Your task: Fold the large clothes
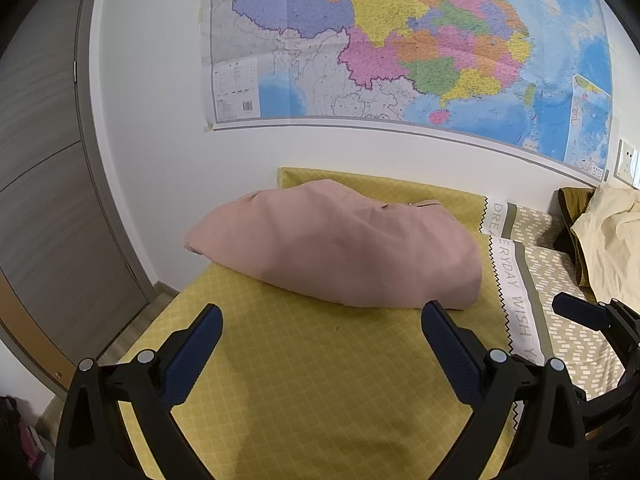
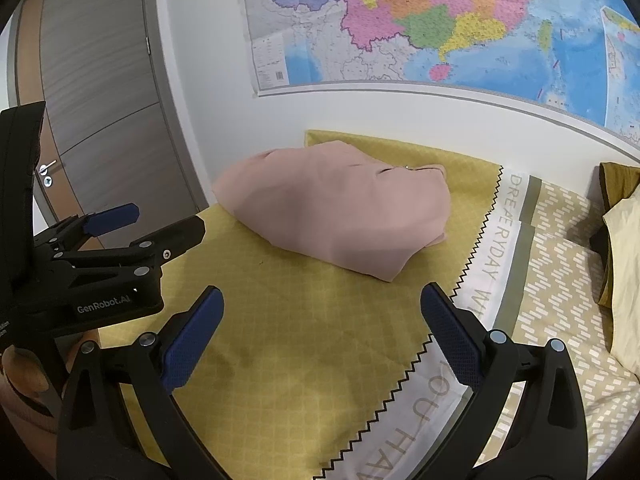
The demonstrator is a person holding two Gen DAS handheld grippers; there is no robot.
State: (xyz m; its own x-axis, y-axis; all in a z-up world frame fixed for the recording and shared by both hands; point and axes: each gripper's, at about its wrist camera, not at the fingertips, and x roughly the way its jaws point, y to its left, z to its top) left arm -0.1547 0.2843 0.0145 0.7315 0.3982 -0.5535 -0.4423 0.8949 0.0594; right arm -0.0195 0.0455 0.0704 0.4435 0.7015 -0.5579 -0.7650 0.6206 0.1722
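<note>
Yellow checked bedspread across both views, with a large wall map above, cut off at the top and right edges in each. Grey door with its lever handle visible only from the right wrist; from the left wrist just the door's panels, no handle. White strip with a zigzag edge and partly readable lettering running longer in the right view, cropped at the bottom. Pale pillow at the far right, only partly in frame.

Folded pink garment lying on the bedspread near the wall, well apart from both tools; a small metal detail near its far edge too small to make out.

Left gripper spread wide, nothing between its blue pads, hovering over bare bedspread. Right gripper likewise wide apart and holding nothing. Left gripper again in the right view, side-on at the left edge, its fingers apart.
</note>
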